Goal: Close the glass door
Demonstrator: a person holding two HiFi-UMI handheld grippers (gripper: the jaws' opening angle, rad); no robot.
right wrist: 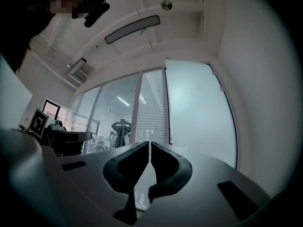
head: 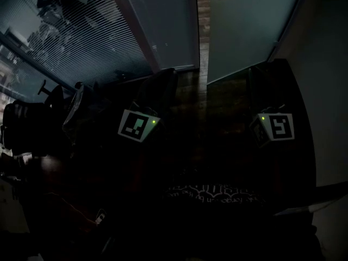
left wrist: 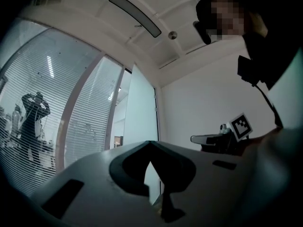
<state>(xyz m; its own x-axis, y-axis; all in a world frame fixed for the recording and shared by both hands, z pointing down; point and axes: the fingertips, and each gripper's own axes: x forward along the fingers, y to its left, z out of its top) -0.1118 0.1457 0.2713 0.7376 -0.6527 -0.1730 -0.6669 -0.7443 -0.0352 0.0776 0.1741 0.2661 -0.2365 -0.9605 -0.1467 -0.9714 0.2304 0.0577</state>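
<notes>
1. The glass door (head: 250, 26) is standing ahead of both claws, well apart from them, and looking not yet shut.
2. The left claw (left wrist: 149, 143) and the right claw (right wrist: 150, 143) are each pinching together on nothing.
3. Reaching the door seems to be the step in hand. Next, a claw needs pressing against the door's edge and pushing it closed.

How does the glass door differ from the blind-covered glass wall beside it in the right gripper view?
The glass door is frosted and plain, with nothing visible through it; the glass wall has horizontal blind slats, and a person shows behind them. The glass door is one unbroken sheet next to the white wall; the glass wall is split into panels by pale uprights. Both are tall and glazed.
</notes>
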